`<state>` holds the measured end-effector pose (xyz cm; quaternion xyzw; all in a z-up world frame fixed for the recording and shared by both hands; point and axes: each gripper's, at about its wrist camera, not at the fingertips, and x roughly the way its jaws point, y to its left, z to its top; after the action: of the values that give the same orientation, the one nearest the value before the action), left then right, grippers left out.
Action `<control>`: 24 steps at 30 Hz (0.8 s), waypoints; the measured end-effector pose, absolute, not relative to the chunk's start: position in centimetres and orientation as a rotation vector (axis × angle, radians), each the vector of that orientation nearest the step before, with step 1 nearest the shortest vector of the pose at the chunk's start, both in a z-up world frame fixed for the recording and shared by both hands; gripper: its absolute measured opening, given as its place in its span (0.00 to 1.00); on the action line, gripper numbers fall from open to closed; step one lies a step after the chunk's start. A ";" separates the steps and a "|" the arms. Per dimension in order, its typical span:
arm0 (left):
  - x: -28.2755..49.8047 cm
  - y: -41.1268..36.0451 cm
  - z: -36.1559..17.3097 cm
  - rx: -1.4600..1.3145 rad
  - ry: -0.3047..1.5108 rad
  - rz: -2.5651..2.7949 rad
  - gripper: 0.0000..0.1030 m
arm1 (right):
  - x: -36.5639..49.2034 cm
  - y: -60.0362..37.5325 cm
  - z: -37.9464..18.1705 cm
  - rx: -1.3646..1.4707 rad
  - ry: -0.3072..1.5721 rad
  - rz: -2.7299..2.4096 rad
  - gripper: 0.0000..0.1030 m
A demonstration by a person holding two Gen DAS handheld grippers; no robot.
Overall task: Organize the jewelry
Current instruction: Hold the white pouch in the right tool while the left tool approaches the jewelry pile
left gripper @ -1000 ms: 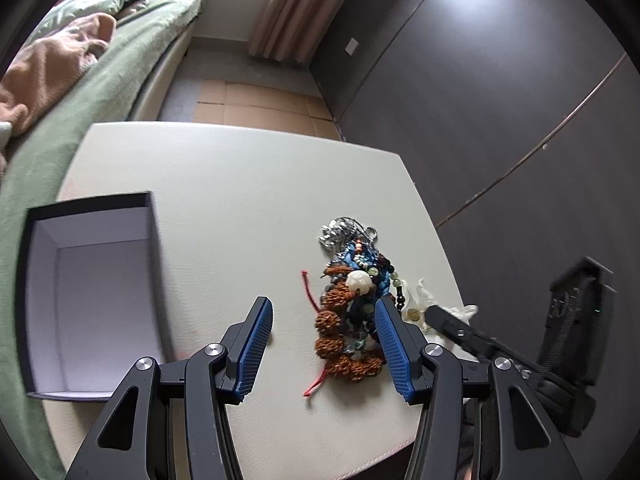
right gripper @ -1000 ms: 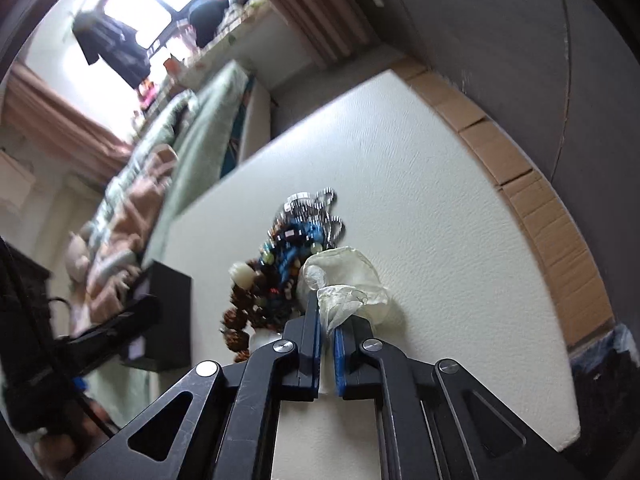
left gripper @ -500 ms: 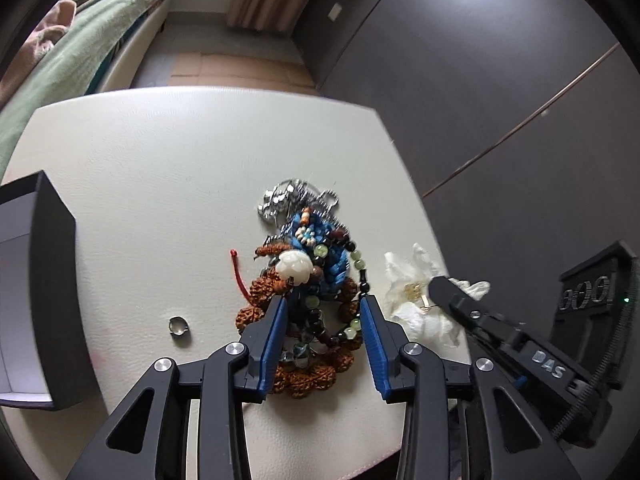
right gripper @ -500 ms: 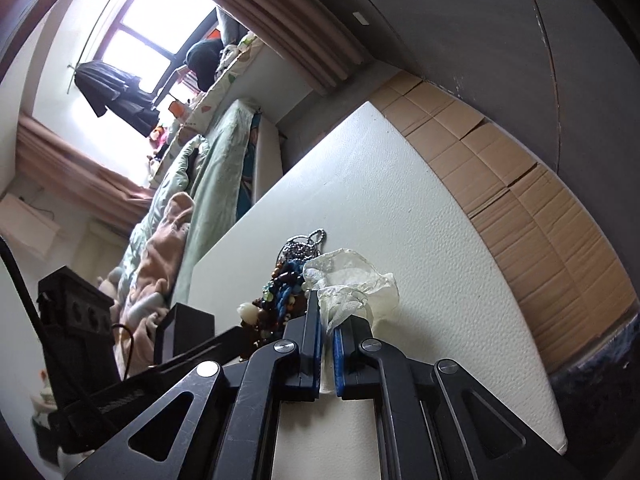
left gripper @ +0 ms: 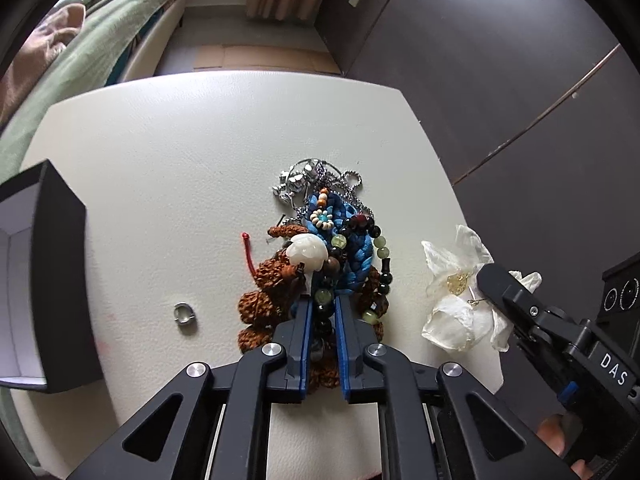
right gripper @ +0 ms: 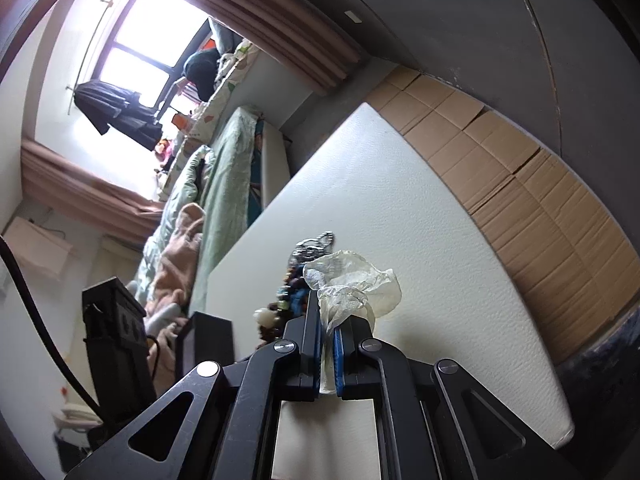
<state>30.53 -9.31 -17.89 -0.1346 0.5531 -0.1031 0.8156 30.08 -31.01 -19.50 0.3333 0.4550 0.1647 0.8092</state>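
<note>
Your jewelry pile lies on the white table, nearer its wall-side edge; bare tabletop stretches beyond it. Your left gripper is clamped on a dark bead strand in that tangle of brown, blue and silver pieces. Your right gripper pinches a crumpled clear bag just beside the pile. 1 small ring sits between the pile and the black box.

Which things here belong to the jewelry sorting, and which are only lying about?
Belong to the job:
- pile of beaded bracelets and chains, pinched by the left gripper
- small plastic bag with a gold piece inside, held by the right gripper
- loose metal ring
- open black box

Just lying about:
- bed with green cover
- cardboard on the floor
</note>
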 end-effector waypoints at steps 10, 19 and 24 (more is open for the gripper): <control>29.7 -8.4 -13.2 -0.292 1.083 -0.249 0.10 | 29.6 -30.3 -18.3 0.751 0.940 0.396 0.06; 29.7 -7.4 -13.7 -0.132 1.090 -0.156 0.10 | 29.8 -28.4 -18.1 0.745 0.930 0.402 0.06; 30.2 -4.7 -16.6 -0.206 1.155 -0.109 0.10 | 30.8 -27.8 -20.0 0.756 0.999 0.404 0.06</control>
<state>30.19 -4.69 -16.61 -0.0970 0.5448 -0.0512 0.8314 30.75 -27.75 -20.01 0.3514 0.4643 0.1876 0.7910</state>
